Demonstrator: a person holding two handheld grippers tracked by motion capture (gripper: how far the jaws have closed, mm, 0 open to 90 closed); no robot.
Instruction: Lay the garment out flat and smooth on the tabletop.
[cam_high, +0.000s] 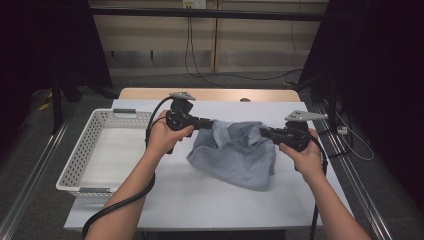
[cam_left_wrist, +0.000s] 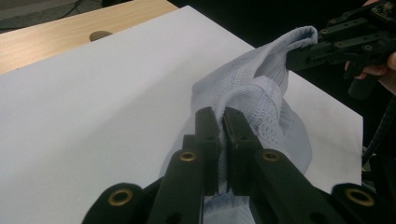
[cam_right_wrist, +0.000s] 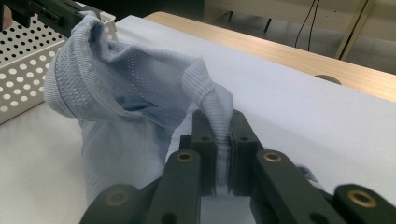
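Two grippers — left (cam_high: 212, 123), right (cam_high: 261, 131) — pinch one garment (cam_high: 235, 157).

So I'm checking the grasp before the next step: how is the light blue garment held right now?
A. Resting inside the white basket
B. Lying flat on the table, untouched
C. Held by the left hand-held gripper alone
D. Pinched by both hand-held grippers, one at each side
D: the left hand-held gripper and the right hand-held gripper each have jaws shut on a fold of the light blue garment, which hangs between them above the table.
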